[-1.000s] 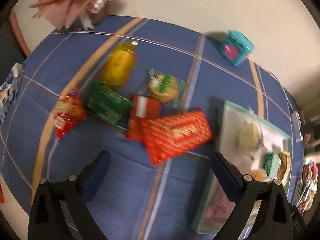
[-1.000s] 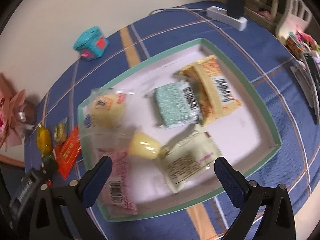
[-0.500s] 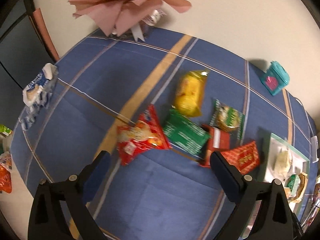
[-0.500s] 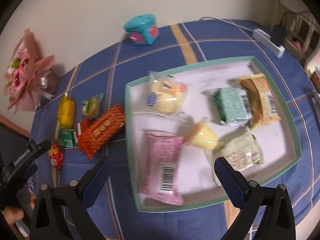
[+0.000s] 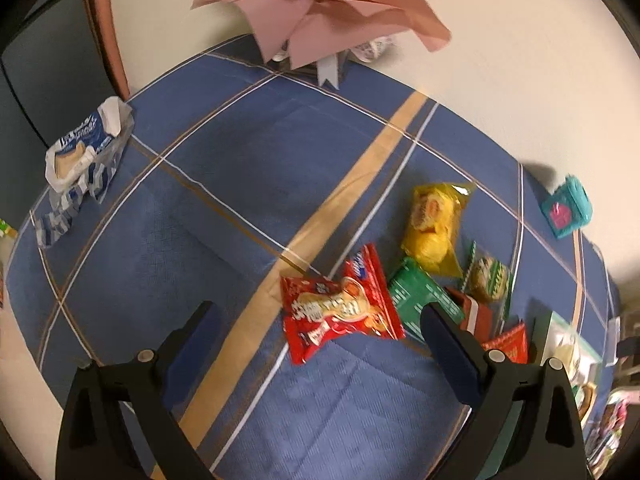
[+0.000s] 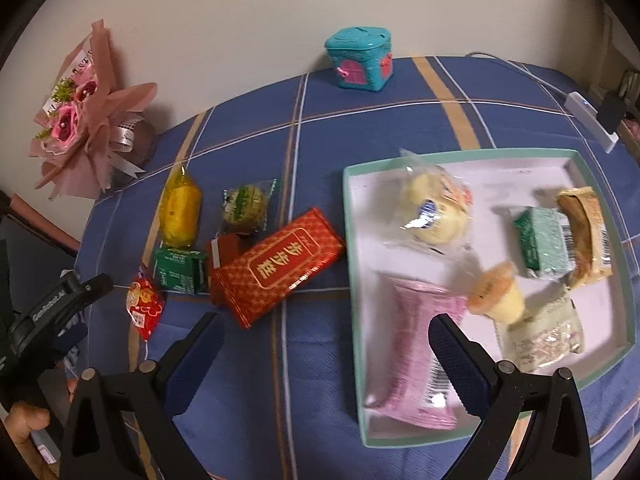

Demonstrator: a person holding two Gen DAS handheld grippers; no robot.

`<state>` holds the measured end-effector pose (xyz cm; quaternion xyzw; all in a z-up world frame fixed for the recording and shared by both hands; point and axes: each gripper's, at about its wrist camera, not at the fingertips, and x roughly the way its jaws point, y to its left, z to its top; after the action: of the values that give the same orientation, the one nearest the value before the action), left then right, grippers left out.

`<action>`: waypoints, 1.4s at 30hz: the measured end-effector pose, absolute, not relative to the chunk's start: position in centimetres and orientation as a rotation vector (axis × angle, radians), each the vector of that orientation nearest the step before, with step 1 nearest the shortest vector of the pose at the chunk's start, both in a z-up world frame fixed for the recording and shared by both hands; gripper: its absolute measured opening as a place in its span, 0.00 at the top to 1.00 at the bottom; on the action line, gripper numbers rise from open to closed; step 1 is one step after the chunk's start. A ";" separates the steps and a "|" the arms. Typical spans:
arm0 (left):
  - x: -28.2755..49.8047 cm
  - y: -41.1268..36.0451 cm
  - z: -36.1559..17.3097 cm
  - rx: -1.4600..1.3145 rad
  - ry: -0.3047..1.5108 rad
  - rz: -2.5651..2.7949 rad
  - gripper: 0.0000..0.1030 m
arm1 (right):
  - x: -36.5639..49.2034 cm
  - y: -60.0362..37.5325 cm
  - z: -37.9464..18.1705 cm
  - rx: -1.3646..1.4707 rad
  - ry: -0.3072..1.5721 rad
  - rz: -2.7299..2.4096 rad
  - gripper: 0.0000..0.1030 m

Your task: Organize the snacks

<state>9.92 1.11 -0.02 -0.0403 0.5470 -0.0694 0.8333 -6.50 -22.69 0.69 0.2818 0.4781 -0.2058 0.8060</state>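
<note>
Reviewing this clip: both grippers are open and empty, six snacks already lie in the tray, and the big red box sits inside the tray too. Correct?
Not quite. The big red box is not inside the tray; it lies on the blue tablecloth just left of it, among the loose snacks, as the right wrist view shows. The rest stands: six snacks lie in the tray, and the left gripper and right gripper have open, empty jaws.

**Snack layout on the table**

Tray (image 6: 626,280) on the right side of the tablecloth (image 6: 320,340), holding several wrapped snacks plus a jelly cup (image 6: 496,296). Loose snack pile (image 6: 224,256) just left of the tray. Bouquet (image 6: 84,116) far back left by the wall, small box (image 6: 360,62) behind the tray. Opened wrapper (image 5: 80,156) off at the left edge.
</note>
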 end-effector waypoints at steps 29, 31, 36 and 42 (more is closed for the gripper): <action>13.9 1.2 -6.0 -0.206 1.310 -0.159 0.00 | 3.6 -23.6 -5.1 0.798 1.190 -0.602 0.00; 14.0 1.0 -6.3 -0.212 1.322 -0.163 0.01 | 3.7 -23.8 -5.7 0.809 1.198 -0.617 0.01; 14.0 0.8 -7.0 -0.219 1.355 -0.157 0.01 | 4.0 -24.2 -6.0 0.795 1.199 -0.648 0.02; 13.9 0.9 -7.6 -0.240 1.381 -0.145 0.01 | 4.9 -23.7 -6.6 0.807 1.207 -0.645 0.13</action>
<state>13.93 0.87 -7.61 -0.1104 0.6348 -0.0665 0.7619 4.91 -23.74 -6.56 0.3624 0.5421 -0.2897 0.7006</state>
